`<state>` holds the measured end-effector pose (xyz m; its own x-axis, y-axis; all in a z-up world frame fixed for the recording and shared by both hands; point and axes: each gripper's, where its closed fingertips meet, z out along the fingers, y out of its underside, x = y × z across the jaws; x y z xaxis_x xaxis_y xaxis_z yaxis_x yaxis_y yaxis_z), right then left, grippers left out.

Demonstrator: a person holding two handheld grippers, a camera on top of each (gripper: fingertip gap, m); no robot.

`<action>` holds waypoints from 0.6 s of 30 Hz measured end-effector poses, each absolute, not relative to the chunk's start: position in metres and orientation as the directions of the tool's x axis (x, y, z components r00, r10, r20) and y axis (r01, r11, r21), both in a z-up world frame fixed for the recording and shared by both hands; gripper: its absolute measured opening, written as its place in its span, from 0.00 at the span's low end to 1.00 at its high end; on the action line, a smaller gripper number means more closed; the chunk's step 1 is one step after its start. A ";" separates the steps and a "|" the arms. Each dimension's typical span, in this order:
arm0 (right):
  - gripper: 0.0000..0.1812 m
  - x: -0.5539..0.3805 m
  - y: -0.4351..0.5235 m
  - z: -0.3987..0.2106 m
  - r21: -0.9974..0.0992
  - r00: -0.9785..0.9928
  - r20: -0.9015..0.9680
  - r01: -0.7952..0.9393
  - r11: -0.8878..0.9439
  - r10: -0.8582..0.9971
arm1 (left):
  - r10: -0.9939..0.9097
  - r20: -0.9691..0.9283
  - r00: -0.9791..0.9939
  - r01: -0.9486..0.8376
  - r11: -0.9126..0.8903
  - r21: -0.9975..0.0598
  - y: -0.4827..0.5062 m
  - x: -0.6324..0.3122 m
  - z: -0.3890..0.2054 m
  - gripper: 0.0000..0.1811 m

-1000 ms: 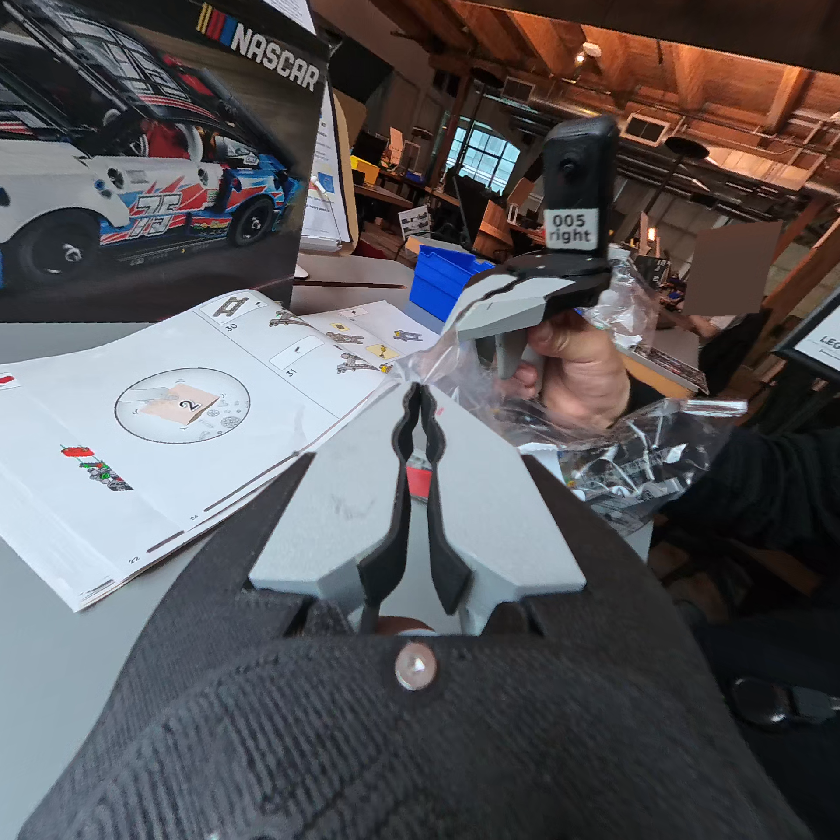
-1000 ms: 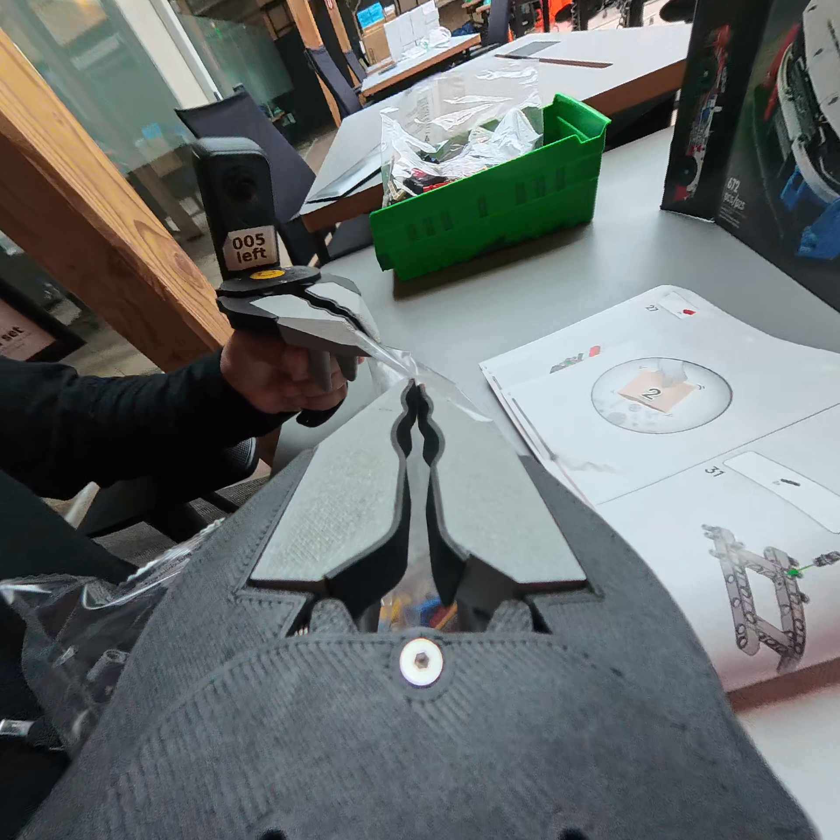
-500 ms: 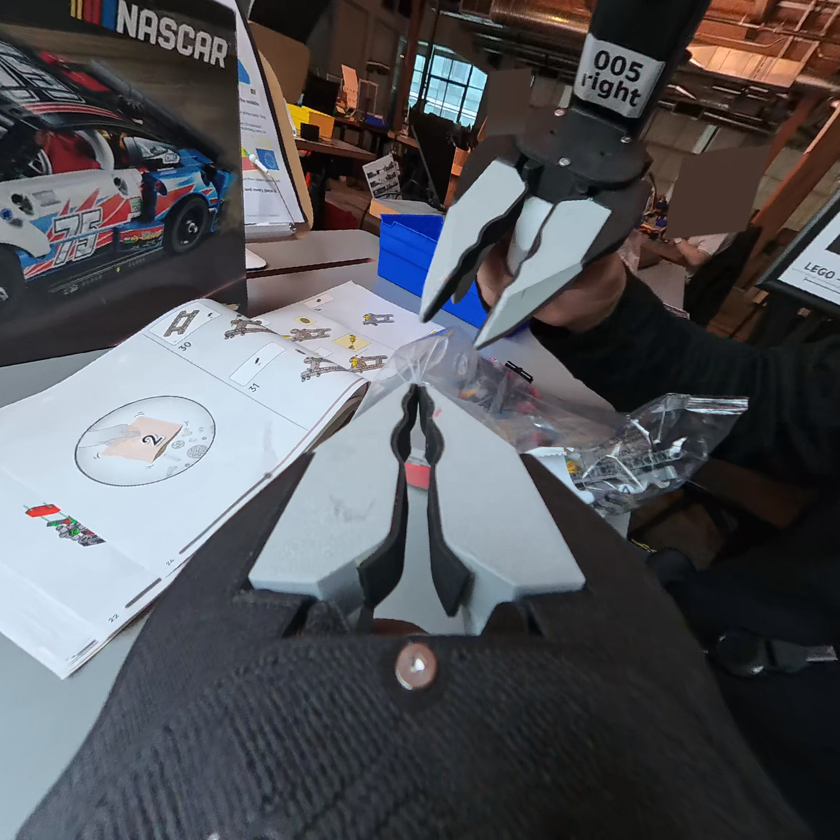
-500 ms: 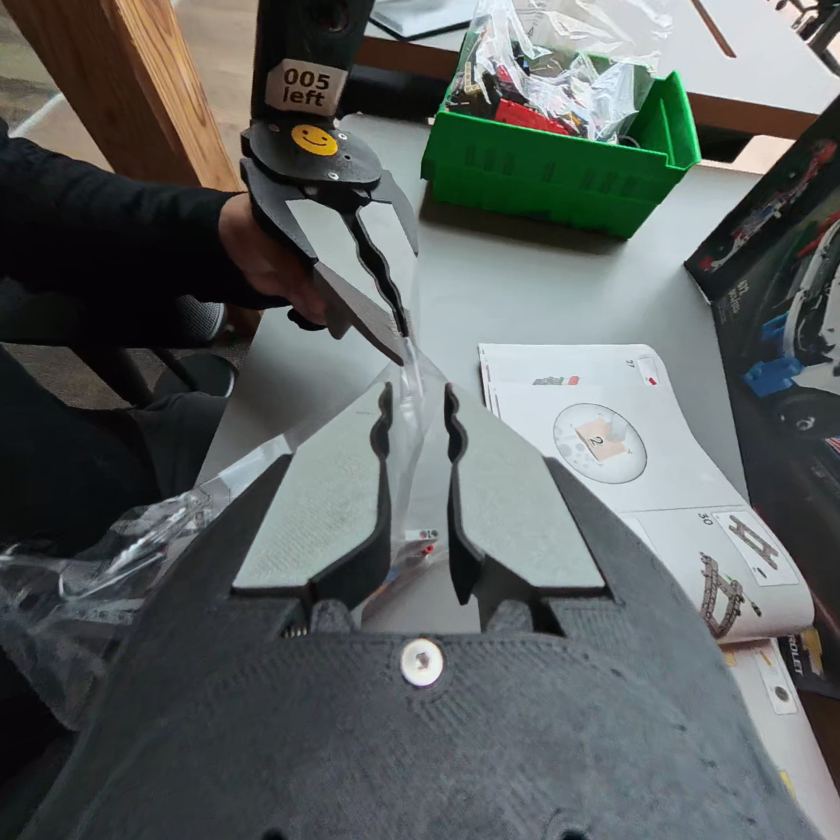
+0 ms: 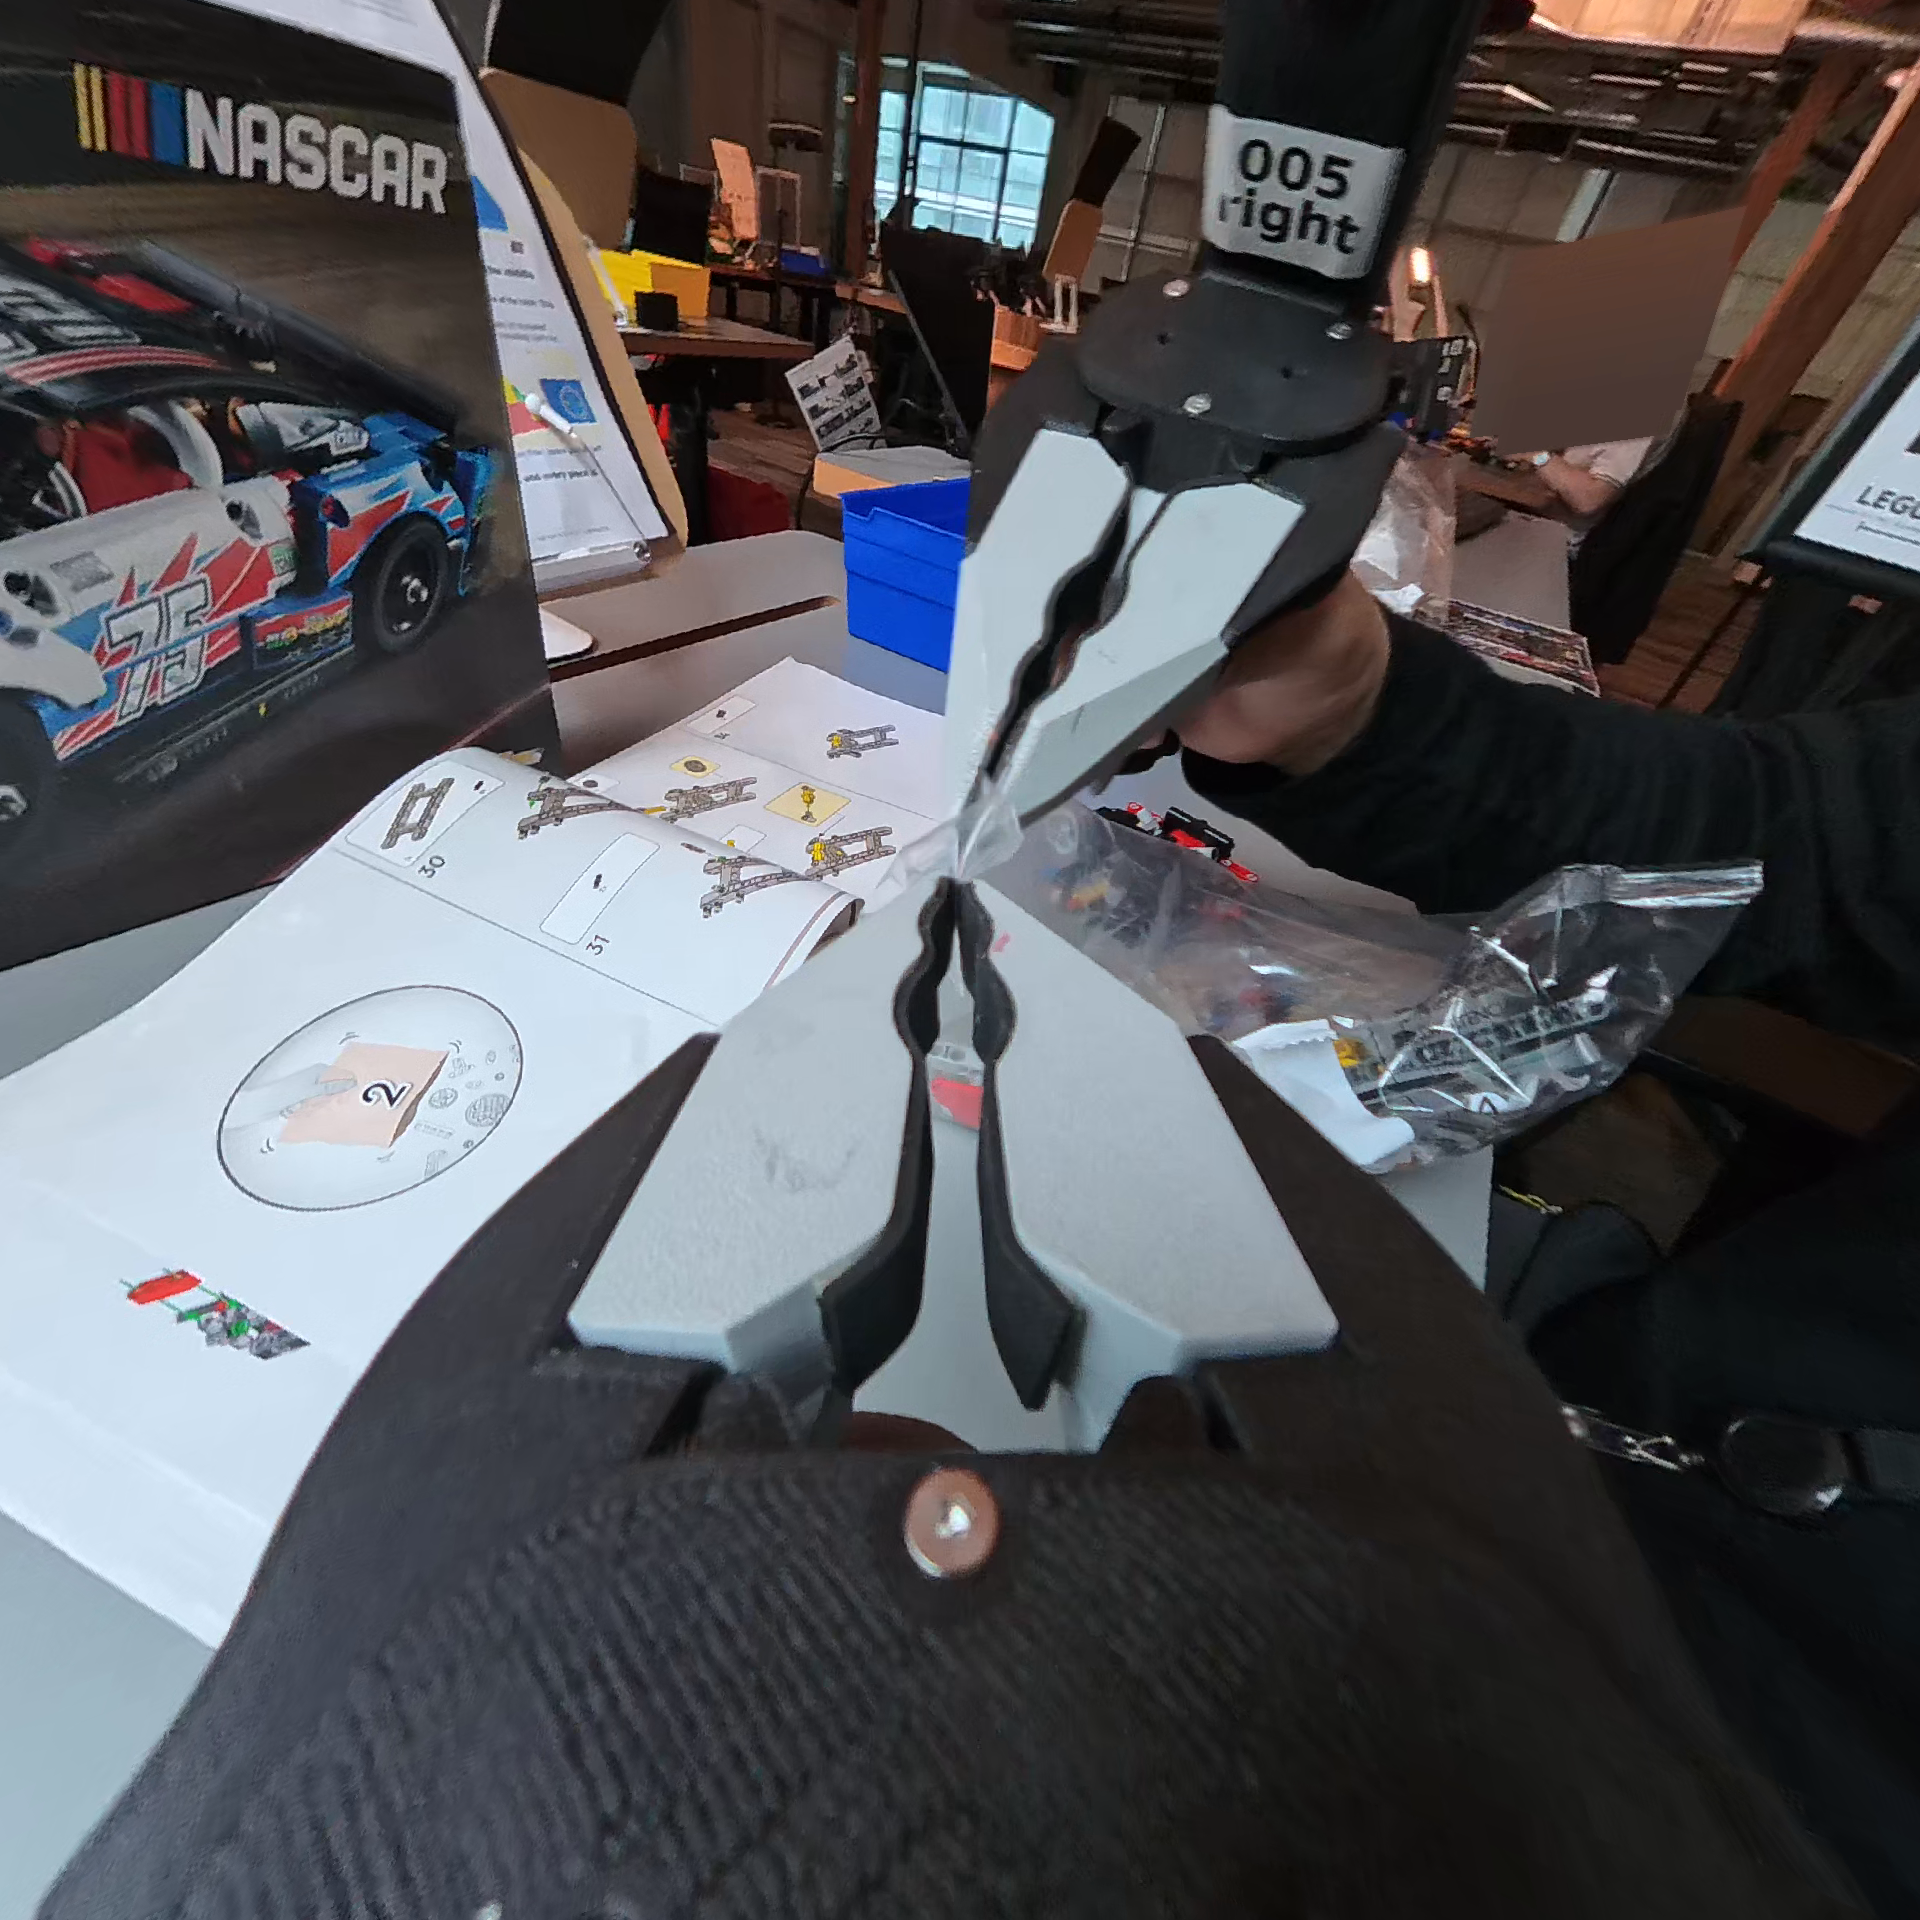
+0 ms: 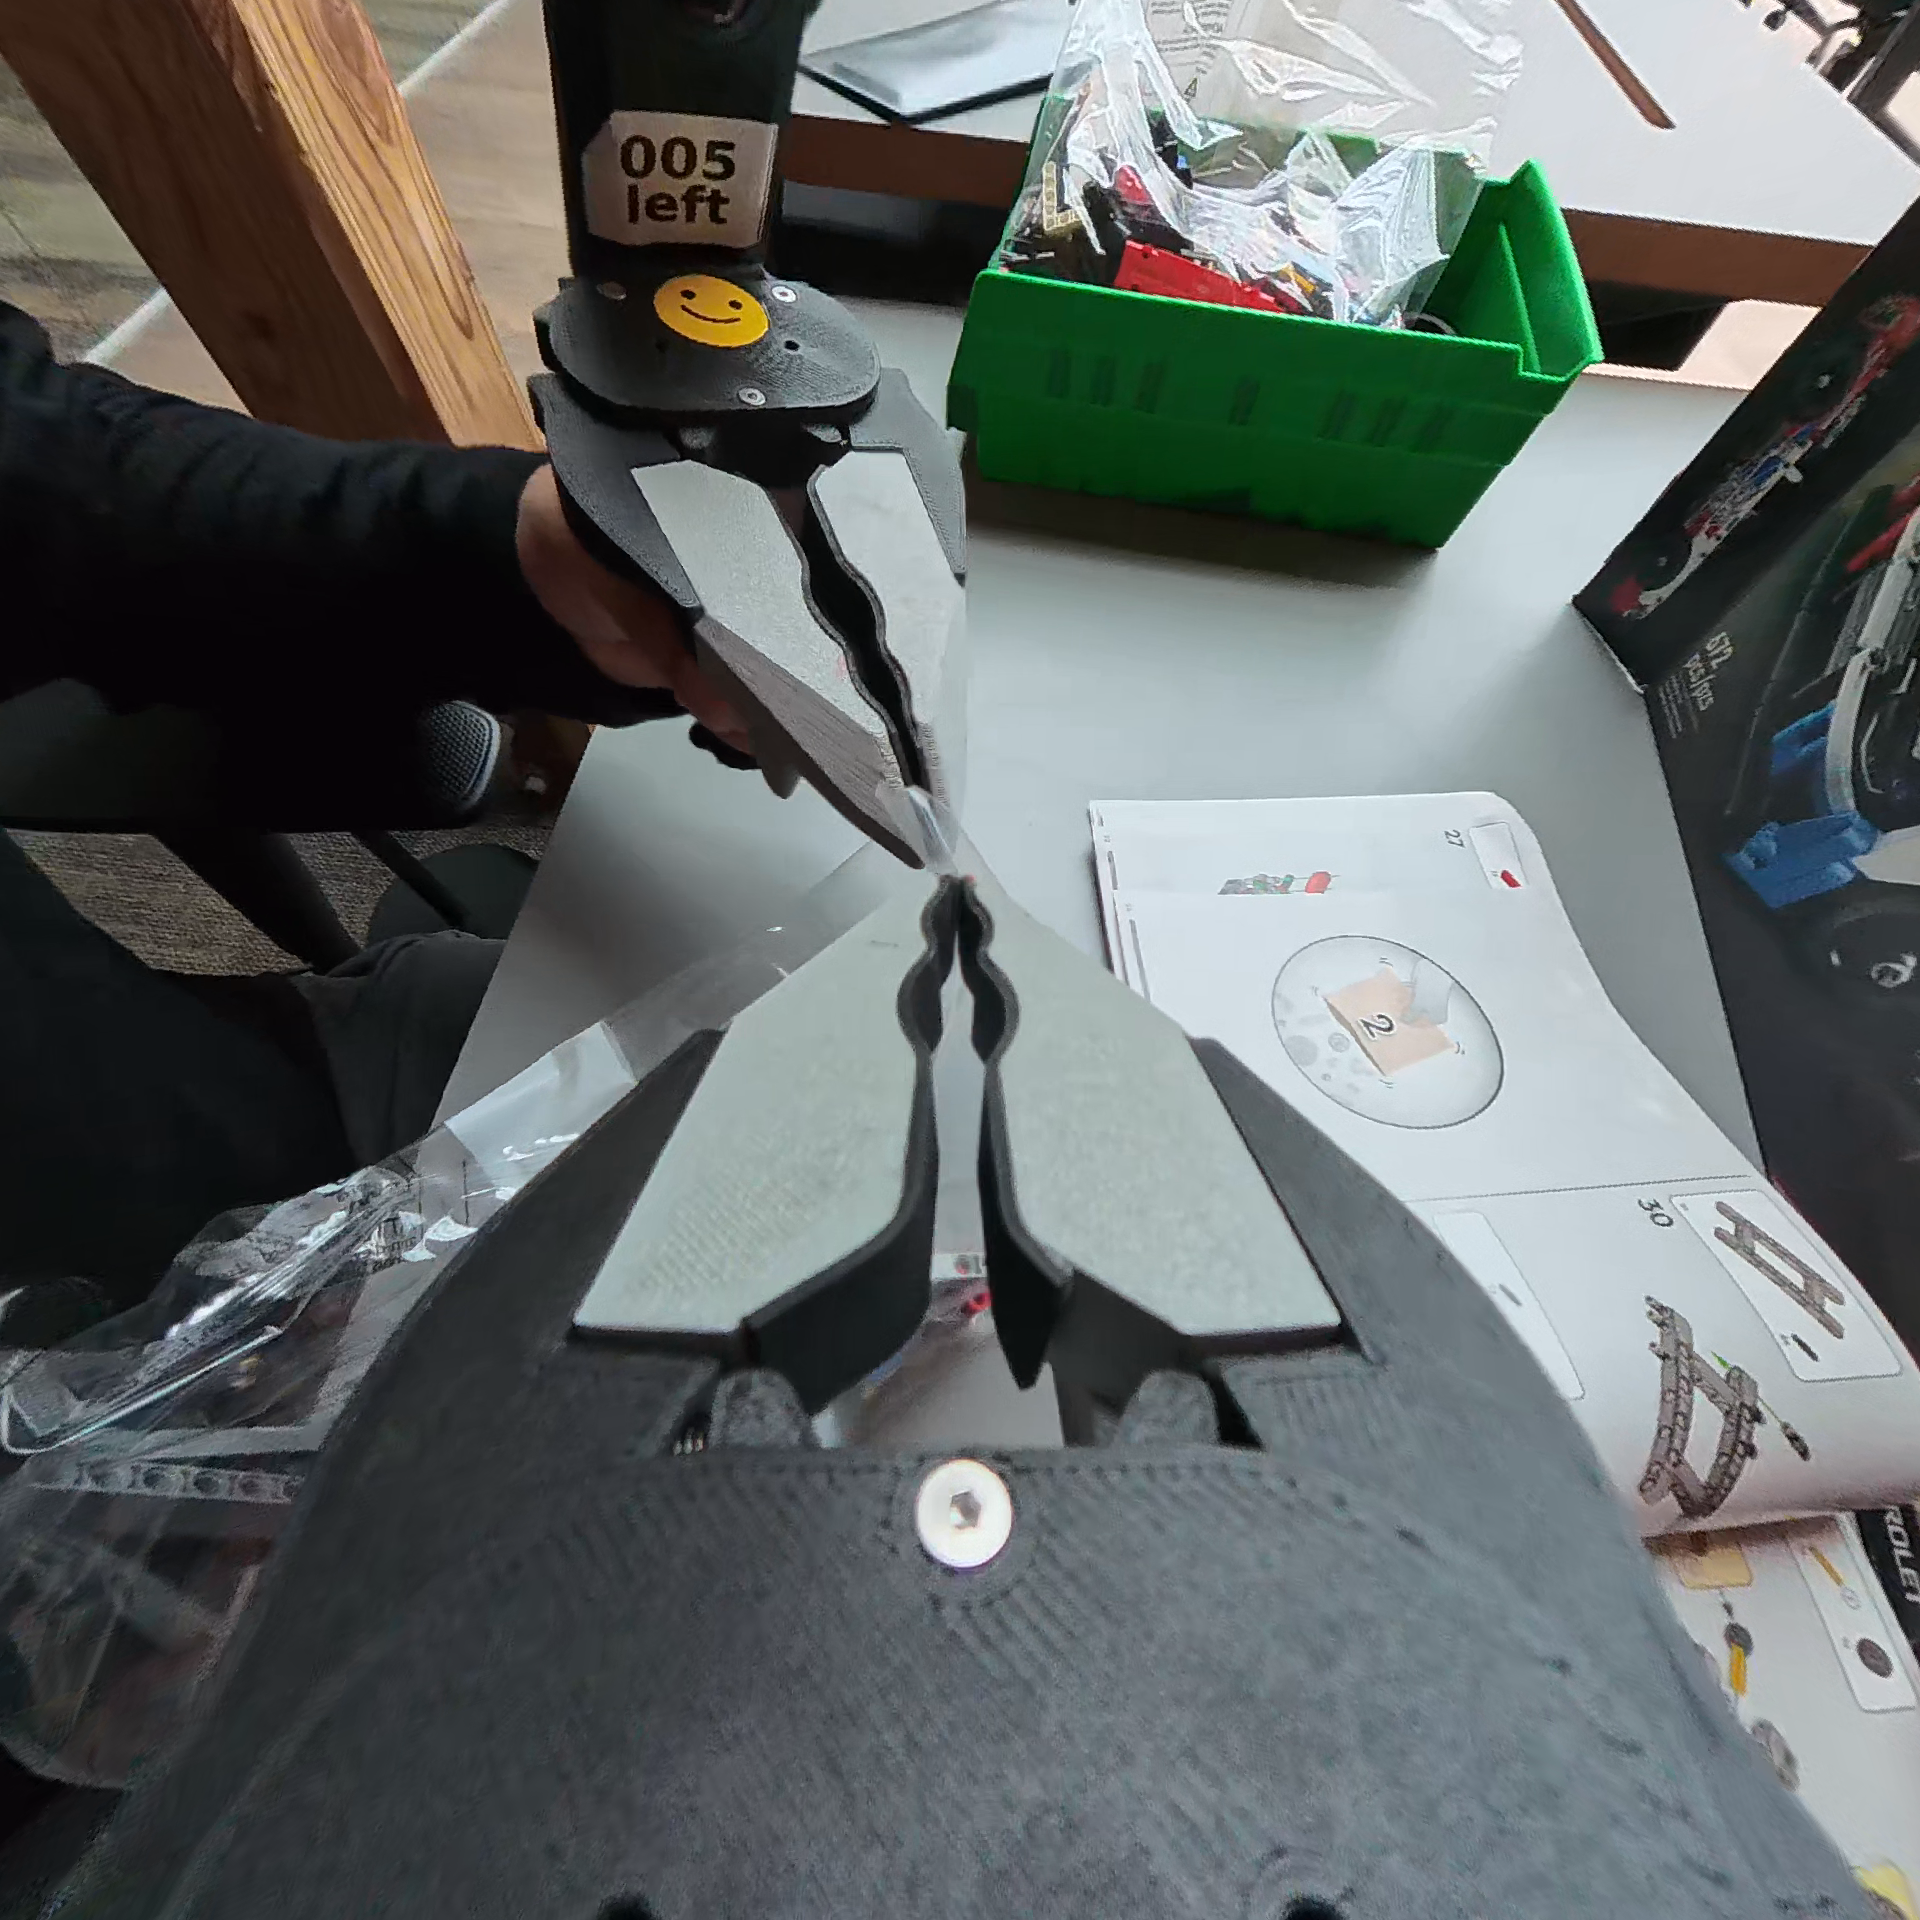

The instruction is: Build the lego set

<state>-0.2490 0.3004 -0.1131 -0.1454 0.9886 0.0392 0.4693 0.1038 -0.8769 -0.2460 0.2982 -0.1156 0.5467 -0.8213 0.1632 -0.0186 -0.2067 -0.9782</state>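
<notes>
A clear plastic bag of lego parts [image 5: 1299,956] hangs over the grey table's edge; it also shows low left in the right wrist view [image 6: 312,1247]. My left gripper [image 5: 951,896] is shut on the bag's top corner. My right gripper [image 6: 956,891] is shut on the same edge, right beside it. In the left wrist view the right gripper [image 5: 992,805] points down from above, its tips almost touching mine. In the right wrist view the left gripper [image 6: 920,831] comes down from the upper left. An open instruction booklet [image 5: 416,1039] lies on the table.
The lego set box [image 5: 239,416] stands behind the booklet. A green bin [image 6: 1247,416] with more bags of parts sits at the table's far side. A blue bin [image 5: 904,582] is beyond the booklet. A wooden post [image 6: 260,208] stands left of the table. Less than 4 cm separates the two grippers' tips.
The right gripper let go of the bag, swung up over the left gripper, and has shut again on the bag's top edge beside the left fingertips. The left gripper kept its hold.
</notes>
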 end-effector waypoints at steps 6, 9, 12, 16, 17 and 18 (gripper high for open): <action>0.00 -0.255 0.310 -0.112 -0.930 -0.018 -0.037 0.367 -0.028 0.999 | -0.758 0.273 0.592 0.178 -0.208 -0.962 0.304 -0.261 -0.112 0.00; 0.00 -0.255 0.317 -0.129 -0.921 0.010 -0.148 0.362 -0.141 0.989 | -0.728 0.268 0.632 0.146 -0.227 -0.963 0.308 -0.264 -0.131 0.00; 0.00 -0.253 0.321 -0.133 -0.920 0.042 -0.126 0.369 -0.133 0.991 | -0.717 0.300 0.628 0.164 -0.255 -0.953 0.309 -0.267 -0.138 0.00; 0.00 -0.252 0.325 -0.135 -0.917 0.056 -0.130 0.372 -0.141 0.990 | -0.708 0.317 0.631 0.179 -0.265 -0.947 0.310 -0.270 -0.142 0.00; 0.00 -0.252 0.325 -0.136 -0.918 0.059 -0.126 0.372 -0.139 0.990 | -0.705 0.330 0.628 0.188 -0.274 -0.943 0.310 -0.270 -0.143 0.00; 0.00 -0.252 0.324 -0.137 -0.918 0.054 -0.129 0.372 -0.140 0.990 | -0.706 0.348 0.617 0.202 -0.286 -0.937 0.310 -0.271 -0.143 0.00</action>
<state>-0.2517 0.3245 -0.1368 0.0537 0.9902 -0.1290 0.3718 -0.1398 -0.9177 -0.2706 0.3103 -0.1434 0.6169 -0.7057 0.3484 0.2020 -0.2858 -0.9367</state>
